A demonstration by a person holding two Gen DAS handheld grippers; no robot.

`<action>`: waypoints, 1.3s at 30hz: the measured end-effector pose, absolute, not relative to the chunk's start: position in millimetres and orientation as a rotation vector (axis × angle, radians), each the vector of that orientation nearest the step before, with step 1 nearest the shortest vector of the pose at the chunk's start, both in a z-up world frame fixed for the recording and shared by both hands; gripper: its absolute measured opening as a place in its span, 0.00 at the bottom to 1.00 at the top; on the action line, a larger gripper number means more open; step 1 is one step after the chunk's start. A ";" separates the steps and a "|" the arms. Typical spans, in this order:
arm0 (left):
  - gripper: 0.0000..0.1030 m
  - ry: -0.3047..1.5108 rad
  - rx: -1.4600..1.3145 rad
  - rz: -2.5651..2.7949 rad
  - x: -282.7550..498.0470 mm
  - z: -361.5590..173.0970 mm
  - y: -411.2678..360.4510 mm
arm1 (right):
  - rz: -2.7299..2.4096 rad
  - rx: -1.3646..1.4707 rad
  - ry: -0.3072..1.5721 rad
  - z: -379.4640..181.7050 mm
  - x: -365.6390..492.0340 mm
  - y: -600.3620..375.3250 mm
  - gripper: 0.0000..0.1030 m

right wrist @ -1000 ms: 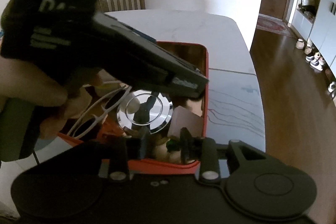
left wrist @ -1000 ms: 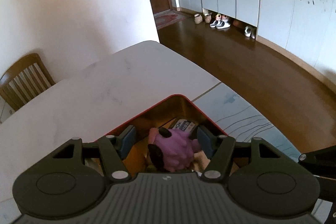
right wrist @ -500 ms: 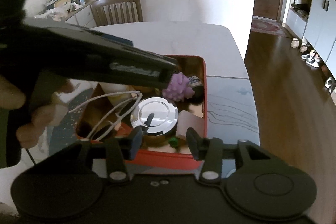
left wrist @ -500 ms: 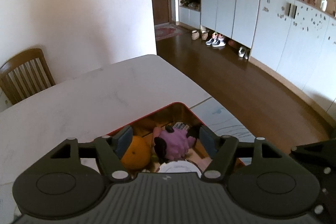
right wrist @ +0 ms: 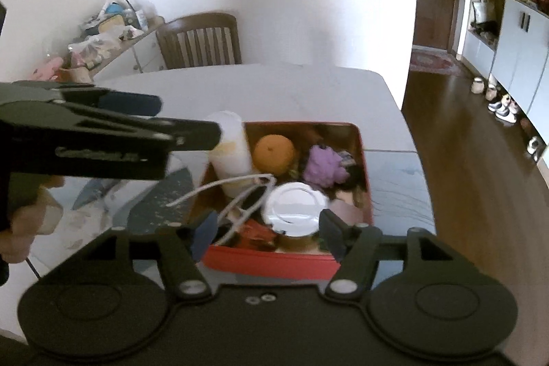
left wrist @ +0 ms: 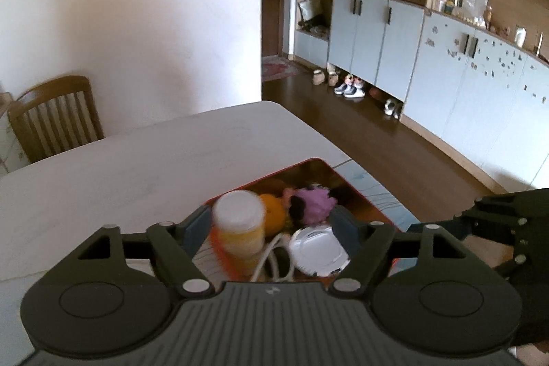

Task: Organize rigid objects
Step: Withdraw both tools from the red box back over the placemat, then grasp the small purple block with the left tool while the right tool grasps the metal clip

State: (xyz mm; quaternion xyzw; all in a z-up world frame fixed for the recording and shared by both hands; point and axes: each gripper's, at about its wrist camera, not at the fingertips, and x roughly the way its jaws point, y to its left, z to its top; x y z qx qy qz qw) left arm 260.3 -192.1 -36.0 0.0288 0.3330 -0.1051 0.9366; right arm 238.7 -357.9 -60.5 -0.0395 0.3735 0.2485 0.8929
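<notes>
Through the left wrist view, the left gripper sits low in the frame with its jaws apart and opening, nothing pressed between the pads; past them lies the red tray on the pale table. A white-capped bottle stands blurred at centre-left, an orange just behind it, a purple toy to the right — and a shiny round lid below that. A wooden chair is at the left edge. In the right wrist view, the right gripper is at the bottom, jaws opening wide over the tray's near rim, gripping nothing. Inside the tray, the bottle is upper left, the orange beside it, the toy to the right and the lid nearest — a white wire piece slants across the left. The left gripper's body fills the left side.
</notes>
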 end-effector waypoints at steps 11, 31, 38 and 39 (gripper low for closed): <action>0.81 0.653 0.039 -0.177 218.2 -27.8 -113.8 | 0.560 -0.064 0.750 -59.1 206.5 -295.6 0.86; 0.84 0.737 -0.035 -0.043 217.6 -73.8 25.0 | 0.691 -0.188 0.767 -95.4 192.7 -158.3 0.99; 0.84 0.807 -0.029 -0.051 232.6 -111.3 38.2 | 0.751 -0.274 0.781 -115.1 202.4 -119.4 0.93; 0.84 0.816 -0.034 -0.055 234.6 -117.2 39.2 | 0.752 -0.283 0.788 -118.5 204.8 -115.0 0.91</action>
